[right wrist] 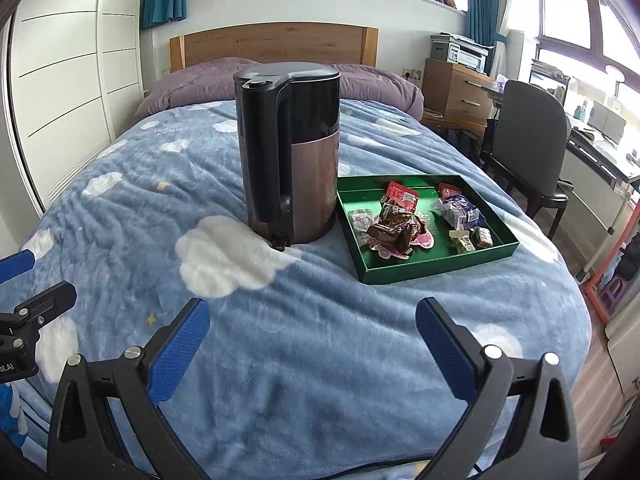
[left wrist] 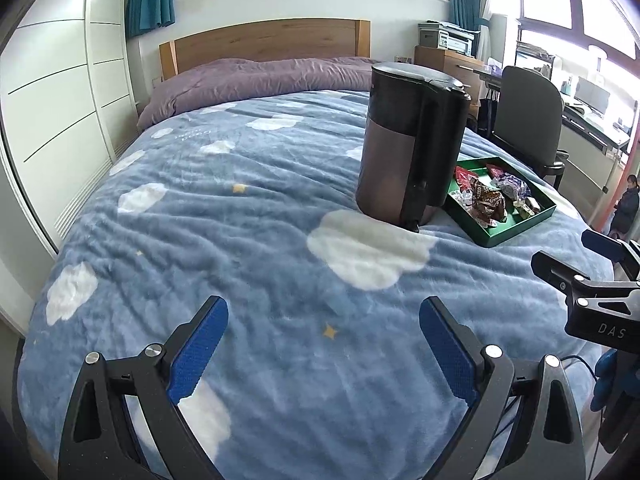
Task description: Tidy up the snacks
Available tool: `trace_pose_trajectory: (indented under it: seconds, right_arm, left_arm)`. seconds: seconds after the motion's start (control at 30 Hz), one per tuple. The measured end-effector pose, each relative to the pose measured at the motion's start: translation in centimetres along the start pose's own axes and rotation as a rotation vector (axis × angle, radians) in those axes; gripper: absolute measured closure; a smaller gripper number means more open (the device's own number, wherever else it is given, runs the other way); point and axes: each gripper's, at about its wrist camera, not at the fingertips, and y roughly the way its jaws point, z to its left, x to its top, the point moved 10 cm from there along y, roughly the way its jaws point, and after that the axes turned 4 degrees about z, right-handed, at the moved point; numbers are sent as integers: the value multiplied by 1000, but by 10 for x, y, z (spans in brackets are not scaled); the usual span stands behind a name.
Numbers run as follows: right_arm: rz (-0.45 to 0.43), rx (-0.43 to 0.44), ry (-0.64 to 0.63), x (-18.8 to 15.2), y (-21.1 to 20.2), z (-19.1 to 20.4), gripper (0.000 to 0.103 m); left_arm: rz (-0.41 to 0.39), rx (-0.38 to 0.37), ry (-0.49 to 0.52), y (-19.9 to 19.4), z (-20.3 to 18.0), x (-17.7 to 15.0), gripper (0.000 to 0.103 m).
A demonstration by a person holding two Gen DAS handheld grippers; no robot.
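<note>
Currently I hold my left gripper (left wrist: 324,312) low over the blue cloud-print blanket (left wrist: 248,208), its blue-padded fingers spread wide with nothing between them. Further right, a black and brown kettle (right wrist: 290,152) stands upright on the blanket, handle toward me. Just beside it on the right sits the green tray (right wrist: 440,266), with wrapped snacks (right wrist: 400,224) heaped inside. My right gripper (right wrist: 314,316) hovers near the tray's front edge, fingers likewise splayed apart and empty.
</note>
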Motion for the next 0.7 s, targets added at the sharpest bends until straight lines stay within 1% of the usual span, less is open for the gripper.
trace_pose_trajectory:
  seconds: [0.5,0.7]
  right_arm:
    - [6,-2,-2,-2,0,-1,0]
    - [7,-10,-1,-3,1,-6,0]
  left_arm:
    - [-2,-14,4,-3,-4,2,9]
    - [3,-28,26,0,-21,3,9]
